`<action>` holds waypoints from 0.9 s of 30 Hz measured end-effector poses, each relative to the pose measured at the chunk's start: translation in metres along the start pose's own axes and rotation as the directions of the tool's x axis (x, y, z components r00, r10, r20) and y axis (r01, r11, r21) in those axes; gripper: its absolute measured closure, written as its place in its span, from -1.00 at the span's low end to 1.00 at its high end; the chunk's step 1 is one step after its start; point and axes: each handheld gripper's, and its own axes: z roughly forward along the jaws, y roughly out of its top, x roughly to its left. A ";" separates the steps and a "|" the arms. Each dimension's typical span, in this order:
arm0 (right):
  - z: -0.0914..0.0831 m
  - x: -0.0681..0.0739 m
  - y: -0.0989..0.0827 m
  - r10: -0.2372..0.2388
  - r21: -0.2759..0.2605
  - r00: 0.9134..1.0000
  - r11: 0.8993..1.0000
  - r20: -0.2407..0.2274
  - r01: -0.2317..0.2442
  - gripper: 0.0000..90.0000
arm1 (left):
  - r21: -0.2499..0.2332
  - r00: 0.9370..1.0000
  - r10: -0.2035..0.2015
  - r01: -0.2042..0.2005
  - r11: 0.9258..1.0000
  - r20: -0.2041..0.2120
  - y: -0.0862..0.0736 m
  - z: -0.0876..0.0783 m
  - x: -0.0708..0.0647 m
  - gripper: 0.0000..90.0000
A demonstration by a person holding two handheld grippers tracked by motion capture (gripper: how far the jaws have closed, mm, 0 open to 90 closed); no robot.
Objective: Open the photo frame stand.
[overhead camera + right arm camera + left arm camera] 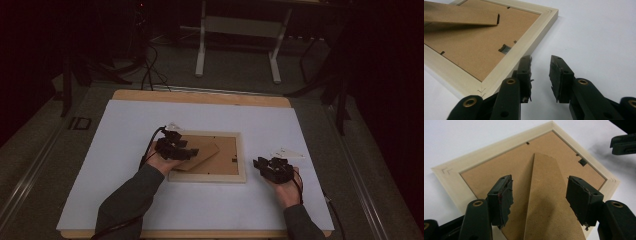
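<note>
Left forearm comes in from the lower left and angles up toward the table's middle; the left gripper (175,146) sits over the left part of one picture frame (241,155) that lies face down on the white table sheet (125,125). In the left gripper view its jaws stand wide apart, one to each side of the frame's single fold-out stand (546,202), a brown tapered flap lifted off the backing board (506,167); neither pad touches the stand, so nothing is gripped. Right forearm enters at the lower right, hand low on the sheet; the right gripper (272,167) rests just beside the frame's right edge, pointing toward it. In the right gripper view its jaws are parted with only white sheet between them, the nearer finger (525,72) close against the frame's pale wooden corner; contact cannot be told. Count: one frame, one stand, one hanger notch (504,48) in the backing, two grippers, two small white scraps (287,152) on the sheet beyond the fingers.
</note>
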 end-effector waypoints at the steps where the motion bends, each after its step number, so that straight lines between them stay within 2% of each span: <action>1: 0.000 0.000 0.000 -0.001 0.000 1.000 1.000 -0.001 0.001 0.56 | 0.005 1.000 0.003 -0.003 1.000 0.001 0.000 0.001 0.000 -0.14; 5: 0.000 0.000 0.000 -0.001 0.000 1.000 1.000 -0.002 0.001 0.56 | 0.031 0.999 0.032 -0.032 0.999 0.009 -0.002 0.006 -0.004 -0.18; 10: 0.000 0.000 0.000 -0.001 0.002 1.000 1.000 -0.003 0.001 0.55 | 0.060 0.999 0.035 -0.035 0.998 0.013 -0.005 0.011 -0.004 -0.22; 20: 0.001 0.001 -0.001 -0.001 0.007 1.000 1.000 -0.006 0.001 0.54 | 0.055 0.998 0.066 -0.066 0.996 -0.006 -0.011 0.009 -0.011 -0.31; 27: 0.003 0.002 -0.001 -0.007 0.016 1.000 1.000 -0.010 0.007 0.54 | 0.093 0.995 0.102 -0.100 0.991 -0.015 -0.012 0.013 -0.015 -0.33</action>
